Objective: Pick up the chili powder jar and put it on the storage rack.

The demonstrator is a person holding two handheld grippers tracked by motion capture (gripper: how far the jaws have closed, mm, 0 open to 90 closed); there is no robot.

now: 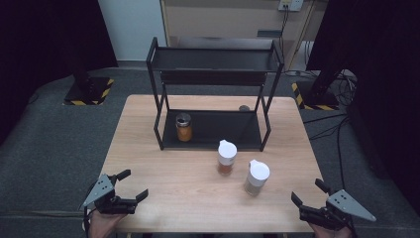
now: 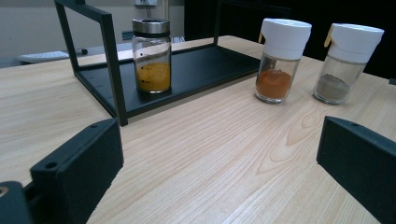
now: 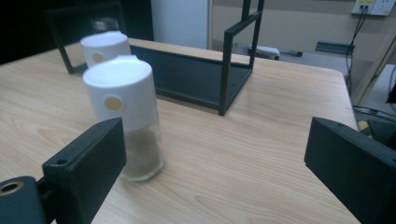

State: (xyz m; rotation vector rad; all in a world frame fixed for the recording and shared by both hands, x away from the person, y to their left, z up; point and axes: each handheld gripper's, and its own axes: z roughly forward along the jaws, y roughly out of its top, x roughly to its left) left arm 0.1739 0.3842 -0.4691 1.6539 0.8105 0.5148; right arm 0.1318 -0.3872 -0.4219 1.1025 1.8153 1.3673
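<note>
At the near left corner of the table [image 1: 148, 129] we hold our left gripper [image 1: 130, 184] low over the wood, jaws spread wide and empty, hand under it at the table's edge. Ahead of it and to its right stands the black rack [image 1: 213, 94], with the steel-lidded jar of yellow spice [image 1: 183, 127] on its bottom shelf. Our left gripper view shows what the high view blurs: yellow powder in that jar [image 2: 151, 55], orange powder in the first white-capped shaker [image 2: 281, 58], grey-brown powder in the second white-capped shaker [image 2: 344, 61] farther right. At the near right corner we hold our right gripper [image 1: 308, 193], jaws likewise parted on nothing. Its own view puts the grey-brown shaker [image 3: 127, 116] just ahead of its left jaw, apart from it, the orange one [image 3: 105, 46] behind.
</note>
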